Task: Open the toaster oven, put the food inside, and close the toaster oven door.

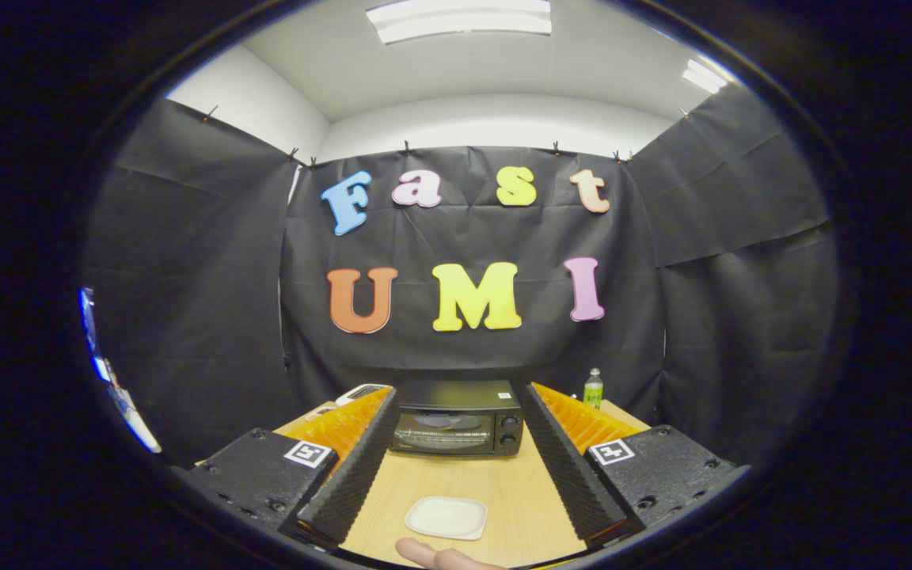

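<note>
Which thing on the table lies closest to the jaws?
The white plate, lying flat between the open jaws of the gripper. The toaster oven stands beyond them, door closed, and the green bottle farther back still.

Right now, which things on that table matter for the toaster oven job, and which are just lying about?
For the job: toaster oven, door shut; white plate between the open gripper fingers.
Lying about: green bottle; white device beside the oven; a fingertip near the plate.

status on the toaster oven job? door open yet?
Done: nothing. The toaster oven at the far end of the table has its door shut. In hand: the gripper is open and empty, plate between its fingers, a fingertip nearest the camera. Left: open door, load food, close door.
</note>
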Tool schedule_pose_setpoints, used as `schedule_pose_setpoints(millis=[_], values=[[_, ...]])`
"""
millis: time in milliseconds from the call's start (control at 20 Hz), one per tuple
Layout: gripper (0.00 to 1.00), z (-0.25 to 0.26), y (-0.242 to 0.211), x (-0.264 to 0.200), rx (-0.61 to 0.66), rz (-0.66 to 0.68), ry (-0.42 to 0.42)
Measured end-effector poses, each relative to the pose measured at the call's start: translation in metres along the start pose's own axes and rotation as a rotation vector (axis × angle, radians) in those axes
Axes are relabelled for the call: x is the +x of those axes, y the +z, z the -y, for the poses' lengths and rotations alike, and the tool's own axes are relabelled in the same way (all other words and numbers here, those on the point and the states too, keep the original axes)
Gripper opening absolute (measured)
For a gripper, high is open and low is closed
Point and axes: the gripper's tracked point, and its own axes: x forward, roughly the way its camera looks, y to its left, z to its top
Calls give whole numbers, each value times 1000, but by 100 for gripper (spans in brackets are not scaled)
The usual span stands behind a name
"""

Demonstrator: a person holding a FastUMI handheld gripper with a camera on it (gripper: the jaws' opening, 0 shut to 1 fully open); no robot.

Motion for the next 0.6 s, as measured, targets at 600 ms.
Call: schedule_pose_setpoints(millis=[600], values=[[100, -8, -9, 8, 13, -35, 40]])
